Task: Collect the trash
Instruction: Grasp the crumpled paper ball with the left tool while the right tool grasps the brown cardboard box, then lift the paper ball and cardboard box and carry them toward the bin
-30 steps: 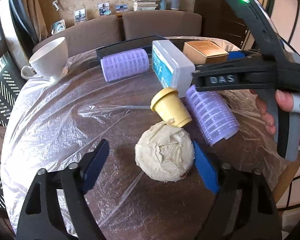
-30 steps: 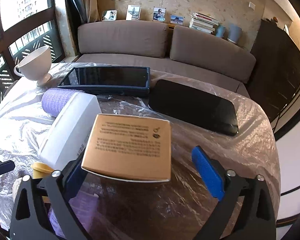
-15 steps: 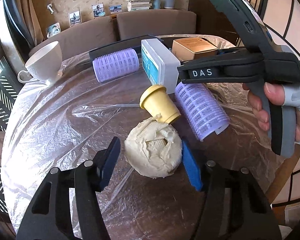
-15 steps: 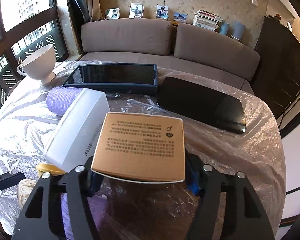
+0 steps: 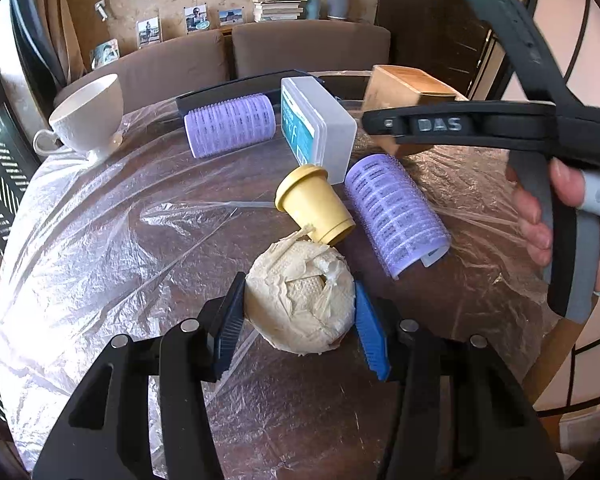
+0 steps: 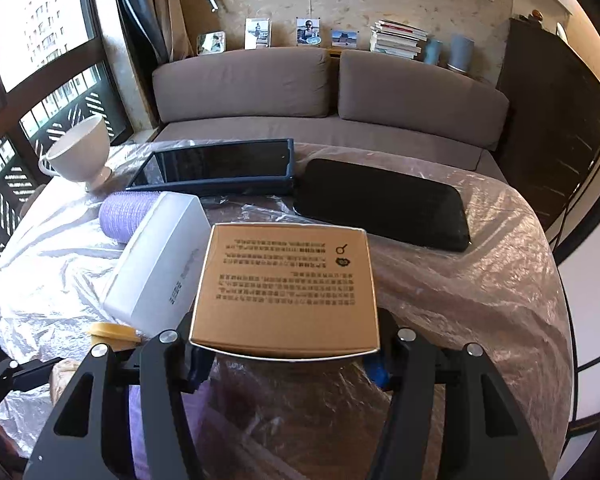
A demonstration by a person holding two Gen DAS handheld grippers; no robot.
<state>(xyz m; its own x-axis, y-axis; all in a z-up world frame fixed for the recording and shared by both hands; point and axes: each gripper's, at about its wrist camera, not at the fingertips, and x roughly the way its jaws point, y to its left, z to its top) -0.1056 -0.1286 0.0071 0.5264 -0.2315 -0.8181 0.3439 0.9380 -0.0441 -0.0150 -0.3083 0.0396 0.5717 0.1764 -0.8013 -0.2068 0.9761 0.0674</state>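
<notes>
Lettering reading "DAS" stands on the black arm of the right claw (image 5: 384,128) in the left wrist view; the brown carton (image 6: 286,284) carries rows of small print too fine to read, plus a magnifier mark, and the white box (image 5: 320,124) has a teal label with unreadable writing. Counted on the plastic-covered bench (image 5: 100,240): two purple hair rollers (image 5: 230,126) (image 5: 396,212), one yellow cup (image 5: 314,210) on its side, one white teacup (image 5: 90,118), one tablet (image 6: 216,166), one black phone (image 6: 384,204), one wad of crumpled paper (image 5: 300,300). The left claw (image 5: 298,316) has just been closing; its blue pads now press on both sides of the paper wad, which sits on the bench just below the yellow cup. The right claw (image 6: 286,354) has closed too and is clamped on the brown carton, beside the white box.
</notes>
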